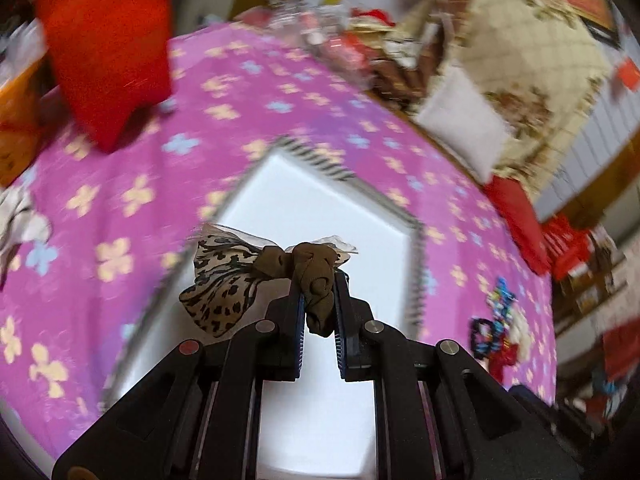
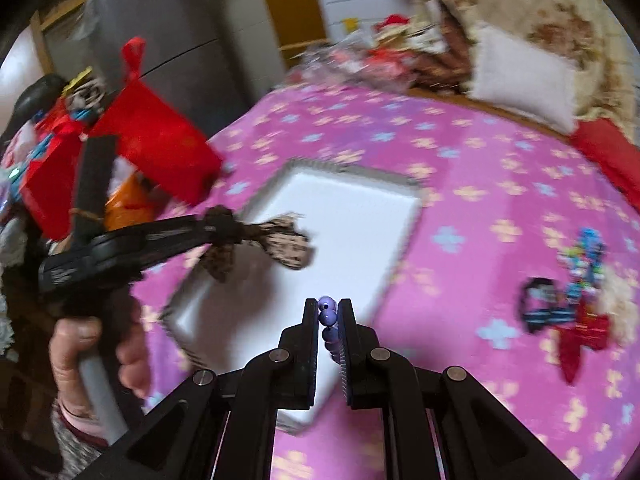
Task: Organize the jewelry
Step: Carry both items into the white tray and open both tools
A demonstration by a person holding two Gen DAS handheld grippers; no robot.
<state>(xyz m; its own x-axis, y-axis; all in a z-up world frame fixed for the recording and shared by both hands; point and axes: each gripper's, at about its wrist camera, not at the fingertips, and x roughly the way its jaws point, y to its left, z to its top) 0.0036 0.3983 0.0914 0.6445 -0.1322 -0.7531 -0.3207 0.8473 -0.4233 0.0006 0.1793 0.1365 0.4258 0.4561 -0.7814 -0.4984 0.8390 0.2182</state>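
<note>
My left gripper (image 1: 319, 280) is shut on a brown leopard-print bow hair tie (image 1: 256, 272) and holds it above the white striped-rim tray (image 1: 304, 152). In the right wrist view the left gripper (image 2: 224, 226) with the bow (image 2: 280, 246) hangs over the tray's (image 2: 360, 216) left side. My right gripper (image 2: 329, 304) is shut on a string of purple beads (image 2: 329, 318), above the tray's near edge. A pile of colourful hair accessories (image 2: 576, 300) lies on the pink cloth to the right; it also shows in the left wrist view (image 1: 500, 328).
A pink flowered cloth (image 2: 480, 168) covers the table. A red bag (image 2: 160, 144) stands at the far left, also in the left wrist view (image 1: 108, 48). Cluttered packets (image 2: 380, 60) and a sofa with a white cushion (image 2: 524, 80) lie beyond the far edge.
</note>
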